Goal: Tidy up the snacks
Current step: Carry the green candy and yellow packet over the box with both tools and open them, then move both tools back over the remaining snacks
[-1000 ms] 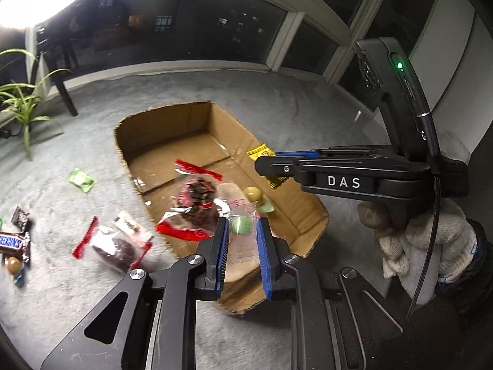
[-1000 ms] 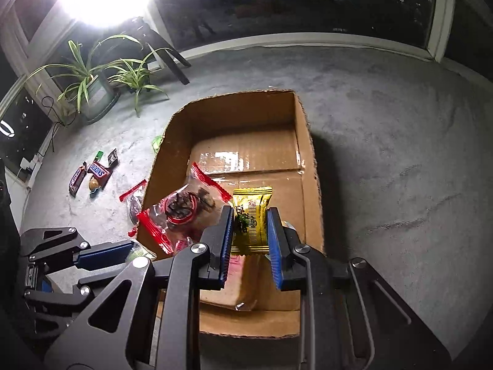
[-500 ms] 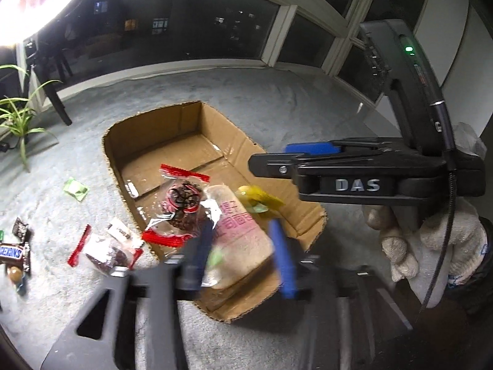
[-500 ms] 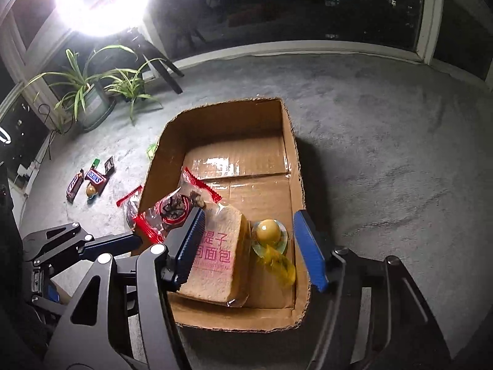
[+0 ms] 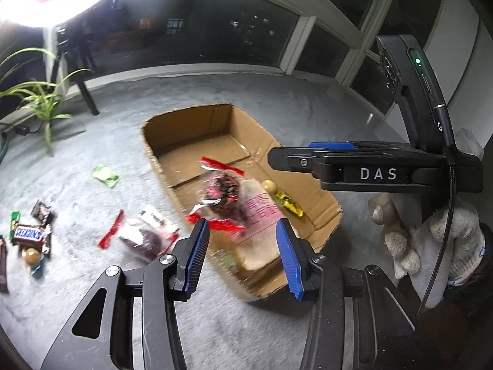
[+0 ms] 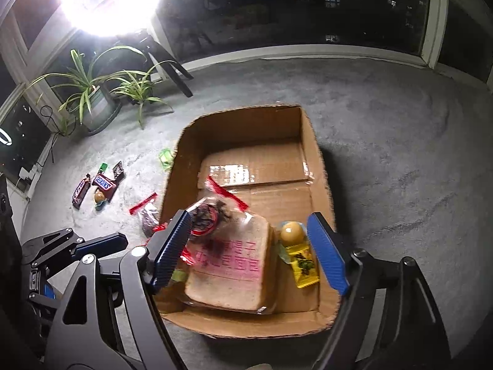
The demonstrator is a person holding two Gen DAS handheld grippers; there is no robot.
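Both jaws had let go since the earlier frame, right gripper (image 6: 248,254) opening emptily over the box (image 6: 323,166), left gripper (image 5: 242,254) parted, nearer the bagged pastry (image 5: 144,236) on the floor.

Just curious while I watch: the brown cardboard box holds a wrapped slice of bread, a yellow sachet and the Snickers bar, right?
Not quite. The Snickers bar lies on the grey carpet, left of the brown cardboard box, as the right wrist view shows. The wrapped slice of bread and the yellow sachet are inside.
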